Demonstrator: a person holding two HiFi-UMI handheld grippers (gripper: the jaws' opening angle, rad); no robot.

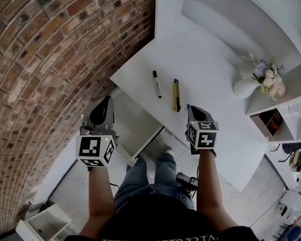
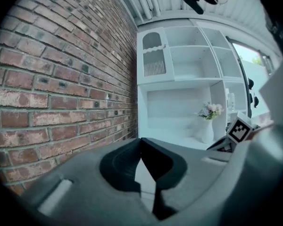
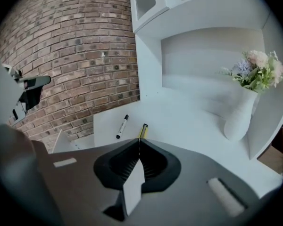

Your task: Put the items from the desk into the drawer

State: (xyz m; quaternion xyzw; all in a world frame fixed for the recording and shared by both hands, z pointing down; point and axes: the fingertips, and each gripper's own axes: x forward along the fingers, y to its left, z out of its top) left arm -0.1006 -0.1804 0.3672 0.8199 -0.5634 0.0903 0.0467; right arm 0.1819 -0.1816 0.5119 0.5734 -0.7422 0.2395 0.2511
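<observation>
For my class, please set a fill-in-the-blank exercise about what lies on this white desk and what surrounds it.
1. The black marker and the yellow utility knife both lie on the white ___.
2. In the head view, the marker lies to the ___ of the knife.
3. The flowers stand in a white ___.
4. The wall at the left is made of ___.

Missing words: desk; left; vase; brick.
</observation>
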